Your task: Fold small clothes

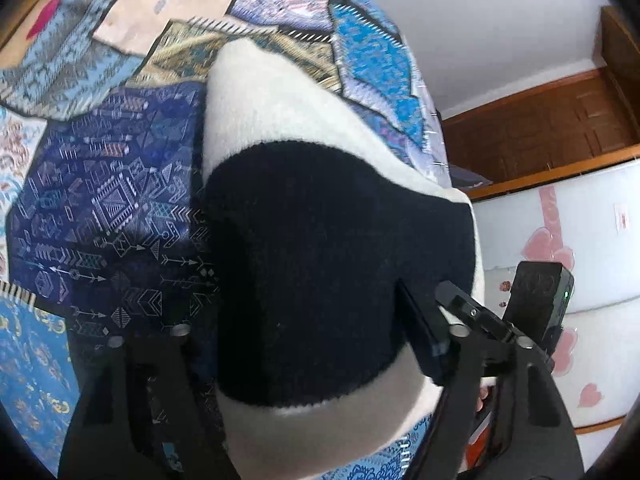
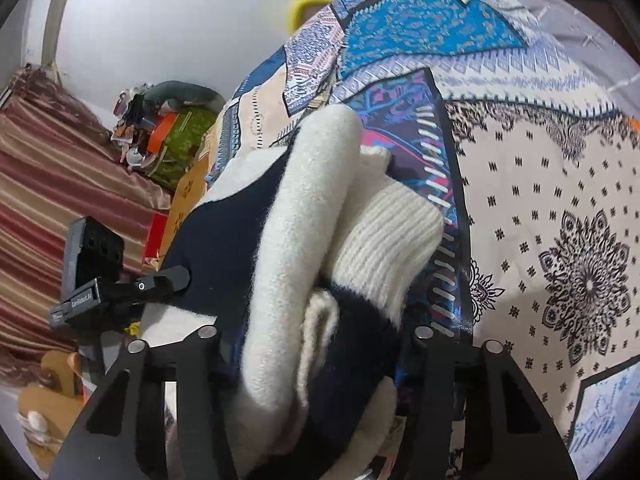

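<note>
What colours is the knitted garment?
Cream and navy bands on the garment; right wrist view shows best.

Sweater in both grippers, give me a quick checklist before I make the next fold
1. Left gripper has the sweater between its fingers: ok.
2. Right gripper has bunched knit between its fingers: ok.
3. Pads pressing firmly: cannot tell.
4. Ribbed cuff tucked in: not ok, it sticks out.
5. Garment flat on the patchwork bedspread: not ok, bunched.
6. Other gripper clear of the fold path: cannot tell.

small white lettering on black clip-on device point(image 2: 82, 300), too blurred to read
</note>
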The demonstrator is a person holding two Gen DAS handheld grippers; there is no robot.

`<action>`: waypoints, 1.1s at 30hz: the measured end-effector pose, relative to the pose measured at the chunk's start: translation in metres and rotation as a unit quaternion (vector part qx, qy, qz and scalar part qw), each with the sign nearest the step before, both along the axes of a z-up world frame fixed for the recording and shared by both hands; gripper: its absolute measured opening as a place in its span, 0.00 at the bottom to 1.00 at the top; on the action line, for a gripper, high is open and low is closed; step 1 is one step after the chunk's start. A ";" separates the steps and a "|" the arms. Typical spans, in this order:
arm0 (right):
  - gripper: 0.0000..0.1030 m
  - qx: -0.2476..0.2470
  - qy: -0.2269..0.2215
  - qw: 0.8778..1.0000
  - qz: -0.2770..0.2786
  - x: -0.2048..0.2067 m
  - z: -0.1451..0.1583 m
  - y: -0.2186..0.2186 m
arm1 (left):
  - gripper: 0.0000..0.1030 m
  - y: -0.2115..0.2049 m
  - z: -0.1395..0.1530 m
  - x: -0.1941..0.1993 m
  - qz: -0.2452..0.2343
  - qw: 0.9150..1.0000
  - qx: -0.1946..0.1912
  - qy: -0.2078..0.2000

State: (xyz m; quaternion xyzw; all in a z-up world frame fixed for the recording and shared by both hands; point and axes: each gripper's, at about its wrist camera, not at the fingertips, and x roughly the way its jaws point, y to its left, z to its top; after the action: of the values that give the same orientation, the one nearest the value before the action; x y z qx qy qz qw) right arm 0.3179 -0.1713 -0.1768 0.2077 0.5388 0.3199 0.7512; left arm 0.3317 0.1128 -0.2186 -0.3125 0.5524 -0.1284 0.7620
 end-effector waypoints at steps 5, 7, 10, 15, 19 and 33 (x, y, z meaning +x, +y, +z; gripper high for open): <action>0.42 -0.003 -0.022 1.000 0.005 -0.002 0.018 0.003 | 0.59 0.001 0.025 -0.010 -0.013 0.999 0.011 -0.031; 0.41 -0.001 -0.033 0.999 0.011 -0.005 0.027 0.006 | 0.58 0.001 0.038 -0.015 -0.012 0.999 0.021 -0.047; 0.41 0.004 -0.045 0.999 0.016 -0.007 0.040 0.015 | 0.58 0.009 0.058 -0.026 -0.006 0.997 0.031 -0.070; 0.41 0.020 -0.073 0.997 0.027 -0.012 0.065 0.032 | 0.58 0.030 0.091 -0.049 0.010 0.994 0.041 -0.102; 0.41 0.025 -0.087 0.995 0.040 -0.015 0.076 0.050 | 0.58 0.046 0.104 -0.062 0.025 0.992 0.048 -0.118; 0.41 0.005 -0.040 0.996 0.074 -0.014 0.017 0.100 | 0.58 0.088 0.034 -0.073 0.059 0.996 0.044 -0.047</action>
State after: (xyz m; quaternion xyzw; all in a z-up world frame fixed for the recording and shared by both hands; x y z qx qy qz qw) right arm 0.3043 -0.0716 -0.1600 0.1577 0.5207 0.3852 0.7454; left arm 0.2588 0.2003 -0.1847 -0.3041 0.5017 -0.0731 0.8065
